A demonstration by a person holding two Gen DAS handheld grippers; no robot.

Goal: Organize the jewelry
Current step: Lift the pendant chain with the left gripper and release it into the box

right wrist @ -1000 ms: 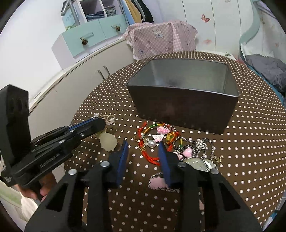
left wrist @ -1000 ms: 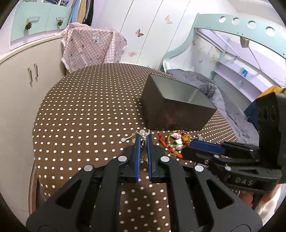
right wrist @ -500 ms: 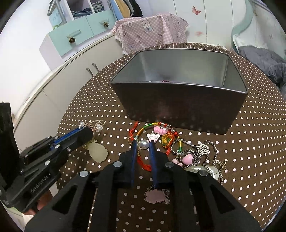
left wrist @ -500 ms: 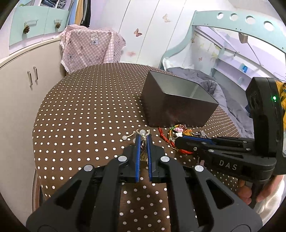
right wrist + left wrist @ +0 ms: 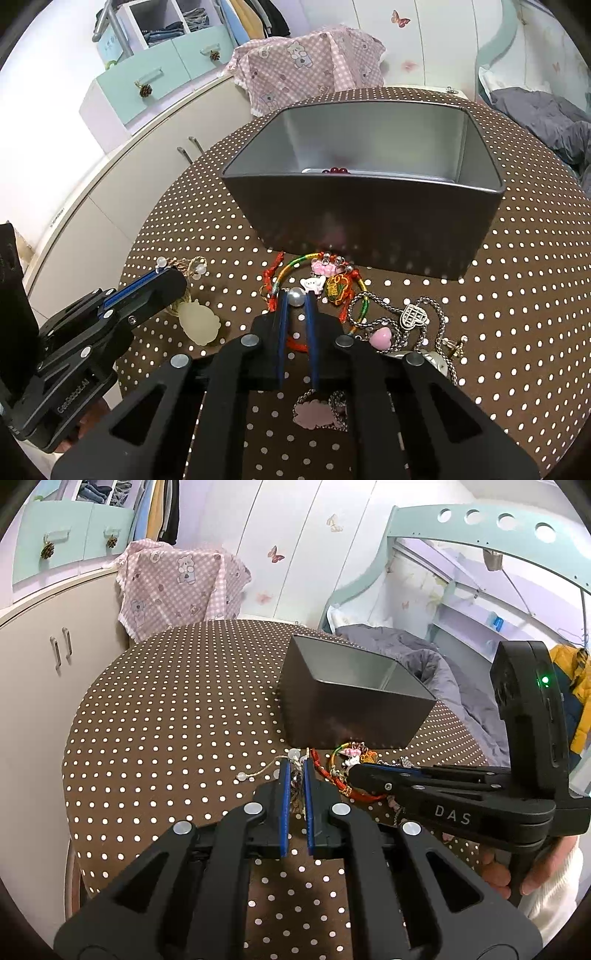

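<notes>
A dark metal box (image 5: 369,218) stands on the polka-dot table (image 5: 535,295), with a few red beads (image 5: 335,170) inside. In front of it lies a jewelry pile: a red cord with a pearl (image 5: 296,296), a multicolour bracelet (image 5: 332,284), a silver chain with a heart pendant (image 5: 413,315), a pink heart (image 5: 381,338). My right gripper (image 5: 296,297) is shut on the pearl's red cord, low on the table. My left gripper (image 5: 295,771) is shut on a beige cord necklace (image 5: 258,773) with a pale jade pendant (image 5: 199,325).
A white cabinet (image 5: 33,672) stands left of the table. A pink checked cloth (image 5: 310,70) hangs behind it, and a bed with grey bedding (image 5: 424,657) lies to the right. A pink flat charm on a chain (image 5: 314,413) lies under the right gripper.
My right gripper moved forward over the pile and closed from wide open onto the pearl's red cord. My left gripper stayed shut on the beige cord, with both views now a little higher.
</notes>
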